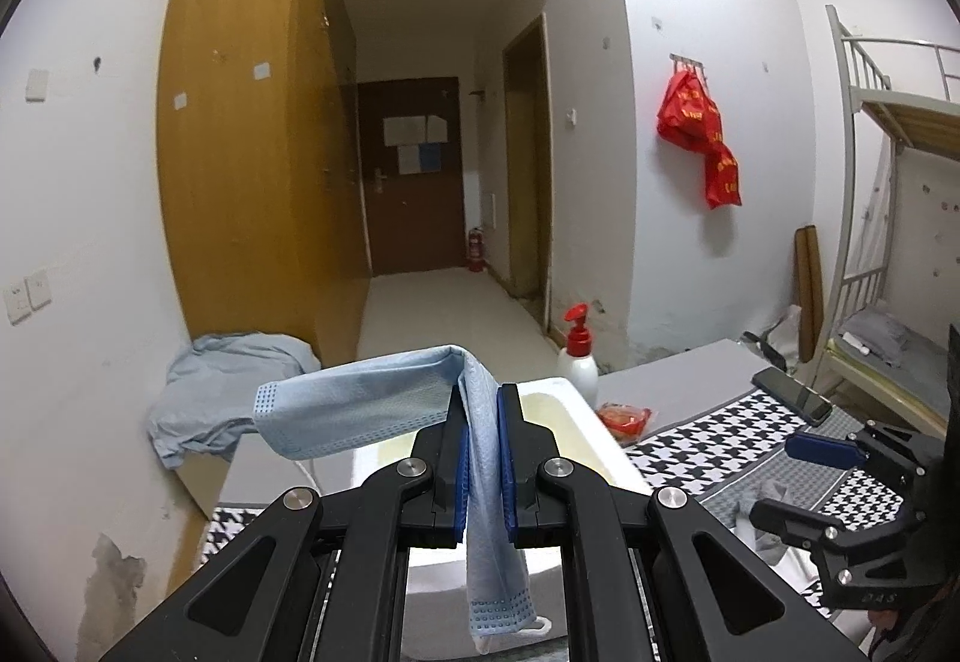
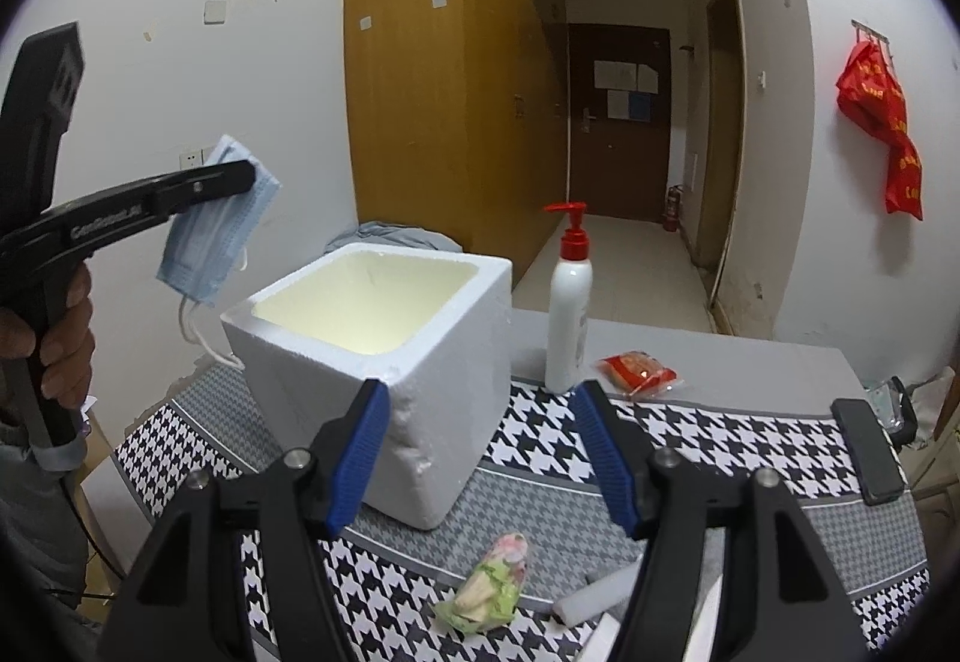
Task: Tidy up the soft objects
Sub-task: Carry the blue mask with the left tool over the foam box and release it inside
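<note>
face mask [image 1: 480, 440]: thin dimpled non-woven cloth, matt | box [image 2: 384, 374]: rough white foam | tablecloth [image 2: 720, 452]: woven houndstooth fabric | pump bottle [image 2: 569, 326]: glossy plastic | wardrobe [image 2: 432, 80]: smooth wood veneer

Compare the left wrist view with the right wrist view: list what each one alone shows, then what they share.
Only the left wrist view shows the crumpled light-blue cloth by the wall and the white metal bunk bed.

Only the right wrist view shows the green-and-pink crumpled soft wrapper on the houndstooth table cover and the person's hand.

Both show the pale blue face mask clamped in the left hand-held gripper, the open right hand-held gripper, the white foam box, and the white pump bottle with red top.
</note>
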{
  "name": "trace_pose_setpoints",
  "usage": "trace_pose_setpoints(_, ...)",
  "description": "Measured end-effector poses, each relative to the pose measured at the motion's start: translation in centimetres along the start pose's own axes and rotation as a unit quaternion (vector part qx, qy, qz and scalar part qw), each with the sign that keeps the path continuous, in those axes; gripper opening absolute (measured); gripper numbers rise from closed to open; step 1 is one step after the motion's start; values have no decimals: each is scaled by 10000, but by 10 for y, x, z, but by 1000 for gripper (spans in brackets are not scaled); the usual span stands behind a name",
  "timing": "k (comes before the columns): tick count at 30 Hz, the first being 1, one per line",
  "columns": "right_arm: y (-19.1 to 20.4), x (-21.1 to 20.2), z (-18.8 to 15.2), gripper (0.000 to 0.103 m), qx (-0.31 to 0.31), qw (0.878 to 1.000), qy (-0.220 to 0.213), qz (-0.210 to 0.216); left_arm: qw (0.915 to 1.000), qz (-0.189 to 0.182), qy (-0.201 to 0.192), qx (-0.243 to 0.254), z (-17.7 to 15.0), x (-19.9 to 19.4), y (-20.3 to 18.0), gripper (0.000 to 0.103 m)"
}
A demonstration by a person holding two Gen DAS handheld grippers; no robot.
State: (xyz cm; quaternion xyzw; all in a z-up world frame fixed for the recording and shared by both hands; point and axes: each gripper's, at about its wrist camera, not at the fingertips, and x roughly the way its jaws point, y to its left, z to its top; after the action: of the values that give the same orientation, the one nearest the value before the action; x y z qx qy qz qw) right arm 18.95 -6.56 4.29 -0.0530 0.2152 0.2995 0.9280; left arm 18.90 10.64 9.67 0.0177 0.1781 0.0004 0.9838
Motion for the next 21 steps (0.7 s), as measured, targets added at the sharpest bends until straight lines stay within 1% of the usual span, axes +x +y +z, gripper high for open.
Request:
trace_pose_setpoints(4, -5, -4, -4, 69, 41, 10000, -27, -28, 9998, -139, 129, -23, 3, 17, -5, 9)
trace_pose_setpoints(10, -16, -6, -15, 69, 200, 9998, 33, -74, 9990, -242, 378, -73, -3, 42, -5, 9)
trace_pose_setpoints(19, -27, -7, -24, 69, 288, 9994, 143, -141, 9979, -228, 598, -129, -6, 67, -6, 9)
trace_pose_setpoints(21, -29, -7, -26, 69, 310, 9992, 165, -167, 9975, -248, 647, -97, -6, 72, -7, 11)
